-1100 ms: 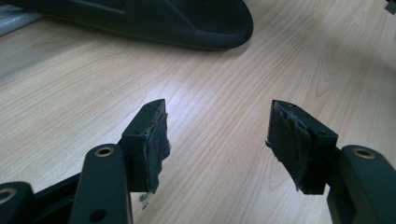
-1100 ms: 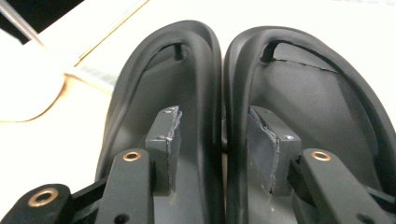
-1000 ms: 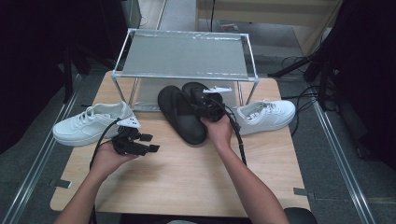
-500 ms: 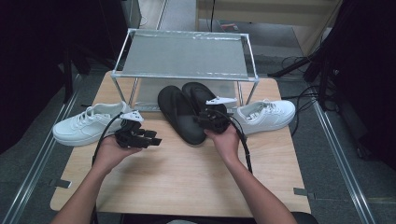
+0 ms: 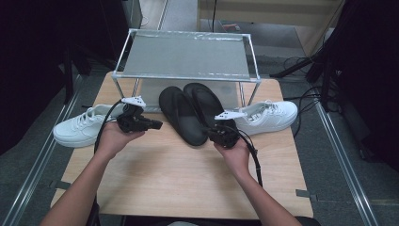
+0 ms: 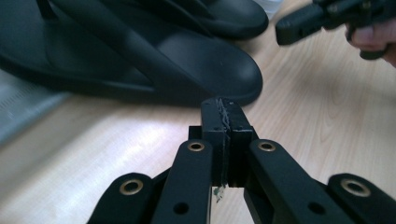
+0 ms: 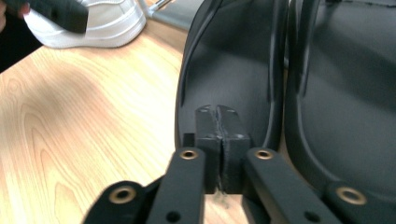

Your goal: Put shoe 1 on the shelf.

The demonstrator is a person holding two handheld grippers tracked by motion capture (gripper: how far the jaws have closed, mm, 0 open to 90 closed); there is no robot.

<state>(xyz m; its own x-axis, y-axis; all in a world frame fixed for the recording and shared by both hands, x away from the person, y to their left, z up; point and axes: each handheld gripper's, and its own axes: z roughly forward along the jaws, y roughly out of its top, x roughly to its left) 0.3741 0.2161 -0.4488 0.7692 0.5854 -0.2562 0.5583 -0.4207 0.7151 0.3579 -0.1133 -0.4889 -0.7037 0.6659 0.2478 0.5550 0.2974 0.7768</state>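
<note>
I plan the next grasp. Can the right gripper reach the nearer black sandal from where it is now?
Probably yes: the right gripper sits at the heel of the black sandal with nothing between, but its jaws are shut and must open first.

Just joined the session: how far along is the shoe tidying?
Done: nothing yet; the metal mesh rack bears no shoes. In hand: nothing; left tool and right tool are shut, empty, beside the black flip-flops. Left: flip-flops and white sneakers remain on the wooden table.

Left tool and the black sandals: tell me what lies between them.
Only bare wooden table lies between the shut left tool and the nearer of the black sandals, as the left gripper view shows.
</note>
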